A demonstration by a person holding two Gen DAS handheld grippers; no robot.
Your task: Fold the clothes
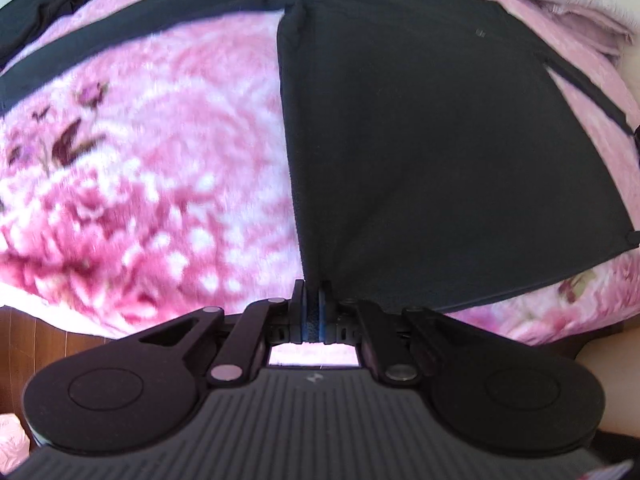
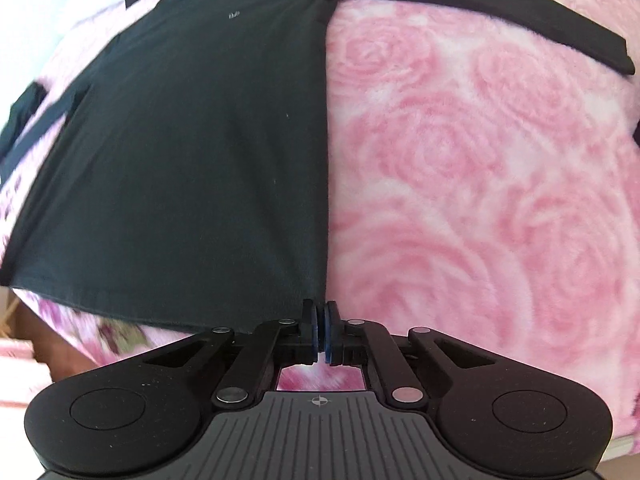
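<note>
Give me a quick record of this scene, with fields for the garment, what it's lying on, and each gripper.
garment: black long-sleeved shirt, spread flat, sleeves stretched out to the sides
surface: pink rose-patterned blanket
left gripper: shut, at the shirt's bottom hem corner; the fabric edge runs down to its tips
right gripper: shut, at the opposite bottom hem corner
fold progress: no fold visible yet in the body of the shirt
other: a second dark piece of cloth lies at the blanket's far edge in the left wrist view
</note>
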